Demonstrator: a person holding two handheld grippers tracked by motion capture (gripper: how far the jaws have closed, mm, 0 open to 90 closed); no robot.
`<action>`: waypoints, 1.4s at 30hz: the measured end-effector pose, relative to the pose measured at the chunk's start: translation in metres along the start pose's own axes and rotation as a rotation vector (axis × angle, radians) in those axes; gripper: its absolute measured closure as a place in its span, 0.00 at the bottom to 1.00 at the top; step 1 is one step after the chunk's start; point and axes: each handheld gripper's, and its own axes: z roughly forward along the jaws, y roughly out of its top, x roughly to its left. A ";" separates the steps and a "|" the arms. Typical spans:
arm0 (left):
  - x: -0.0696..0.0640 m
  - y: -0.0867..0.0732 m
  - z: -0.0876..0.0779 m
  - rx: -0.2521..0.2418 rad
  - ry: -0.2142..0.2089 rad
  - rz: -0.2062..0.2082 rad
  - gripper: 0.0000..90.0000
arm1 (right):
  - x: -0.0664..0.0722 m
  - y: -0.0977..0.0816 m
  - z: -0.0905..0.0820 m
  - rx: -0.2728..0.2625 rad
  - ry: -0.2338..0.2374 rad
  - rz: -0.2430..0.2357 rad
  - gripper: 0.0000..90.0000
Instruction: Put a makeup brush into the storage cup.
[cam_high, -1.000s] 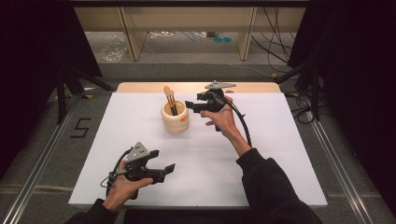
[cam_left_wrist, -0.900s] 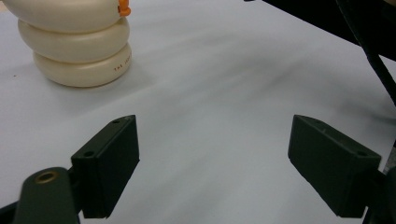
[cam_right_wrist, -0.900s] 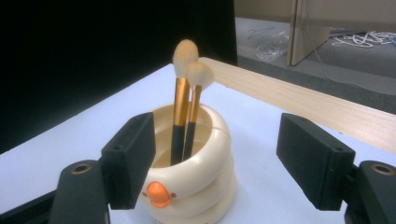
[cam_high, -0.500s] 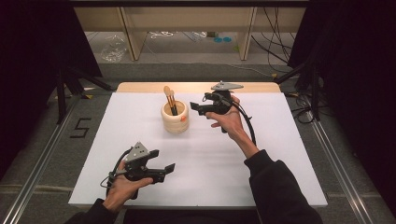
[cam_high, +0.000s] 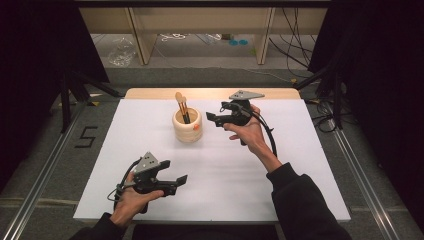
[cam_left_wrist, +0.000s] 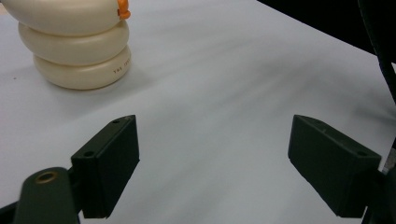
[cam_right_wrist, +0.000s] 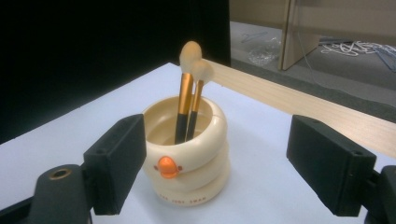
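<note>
A cream ringed cup (cam_high: 187, 131) with an orange beak stands at the back middle of the white table. Two makeup brushes (cam_high: 181, 106) with gold ferrules stand upright in it. My right gripper (cam_high: 212, 119) hovers just right of the cup, pointing at it. Its jaws have just been opening and stand open with nothing between them. In the right gripper view the cup (cam_right_wrist: 187, 154) and brushes (cam_right_wrist: 189, 93) sit ahead between the jaws, clear of them. My left gripper (cam_high: 181, 181) rests open near the front left; the cup (cam_left_wrist: 79, 46) lies far ahead of it.
The white table (cam_high: 300, 165) has a wooden strip (cam_high: 150, 93) along its back edge. Beyond it the floor holds table legs, cables and a clear bag (cam_high: 121, 52). Dark curtains flank both sides.
My right gripper has drawn back to the right, a little away from the cup, and its jaws have widened. The left gripper has kept still.
</note>
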 end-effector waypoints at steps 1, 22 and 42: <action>0.000 0.000 0.000 0.001 -0.001 -0.001 0.18 | 0.001 0.000 -0.001 0.003 0.005 0.005 0.23; -0.001 0.001 0.002 0.009 0.004 0.000 0.18 | 0.016 -0.010 -0.017 0.004 0.006 -0.017 0.23; 0.000 0.001 0.001 0.002 -0.007 -0.005 0.18 | 0.024 -0.021 -0.035 0.004 0.009 -0.017 0.22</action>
